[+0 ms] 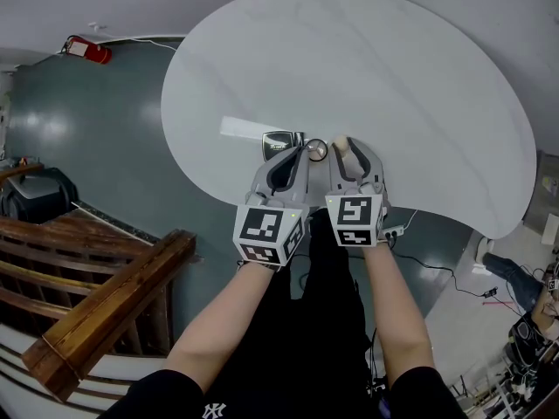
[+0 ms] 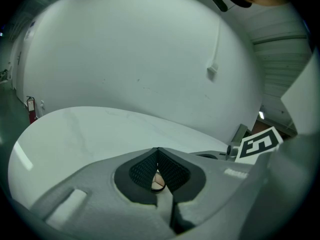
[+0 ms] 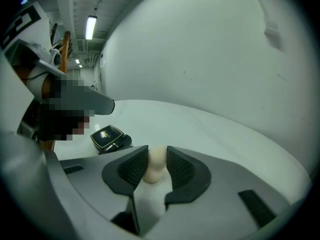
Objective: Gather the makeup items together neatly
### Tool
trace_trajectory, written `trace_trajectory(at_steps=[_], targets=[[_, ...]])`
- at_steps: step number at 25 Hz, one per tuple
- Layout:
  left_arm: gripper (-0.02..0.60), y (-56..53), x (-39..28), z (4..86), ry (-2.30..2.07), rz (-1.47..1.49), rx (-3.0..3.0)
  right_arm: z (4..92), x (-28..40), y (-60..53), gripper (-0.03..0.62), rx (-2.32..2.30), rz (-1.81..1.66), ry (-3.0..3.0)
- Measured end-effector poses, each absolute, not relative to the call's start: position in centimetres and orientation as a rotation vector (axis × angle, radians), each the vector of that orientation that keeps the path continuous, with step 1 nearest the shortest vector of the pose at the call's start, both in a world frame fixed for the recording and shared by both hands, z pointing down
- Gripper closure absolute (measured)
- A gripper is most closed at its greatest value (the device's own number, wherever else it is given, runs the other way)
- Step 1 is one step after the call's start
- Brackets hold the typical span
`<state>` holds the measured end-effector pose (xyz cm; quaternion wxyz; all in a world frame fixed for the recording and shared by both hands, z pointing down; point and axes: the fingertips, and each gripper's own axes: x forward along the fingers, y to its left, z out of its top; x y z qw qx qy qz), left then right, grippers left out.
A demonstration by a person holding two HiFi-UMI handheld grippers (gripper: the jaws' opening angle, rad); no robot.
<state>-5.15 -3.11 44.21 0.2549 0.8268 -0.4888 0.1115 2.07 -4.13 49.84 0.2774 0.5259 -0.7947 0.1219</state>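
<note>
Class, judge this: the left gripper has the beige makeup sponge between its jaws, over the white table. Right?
No: the right gripper has the beige makeup sponge between its jaws, over the white table, as the right gripper view shows.

In the head view, the left gripper (image 1: 295, 154) covers the near part of the black compact (image 1: 278, 140). Behind its shut jaws only a sliver of a small round pinkish item (image 2: 158, 182) shows, too little to name. The right gripper (image 3: 157, 153) hides the base of the beige sponge (image 3: 155, 165) between its jaws.
</note>
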Motion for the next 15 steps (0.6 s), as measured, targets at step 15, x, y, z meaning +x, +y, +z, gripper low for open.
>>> trace_trajectory(at_steps=[15], targets=[[0.572,-1.3,-5.7,44.1,-1.302,0.315,2.267,49.2,1.3,-2.0,0.434,1.432,0.384,-2.130]])
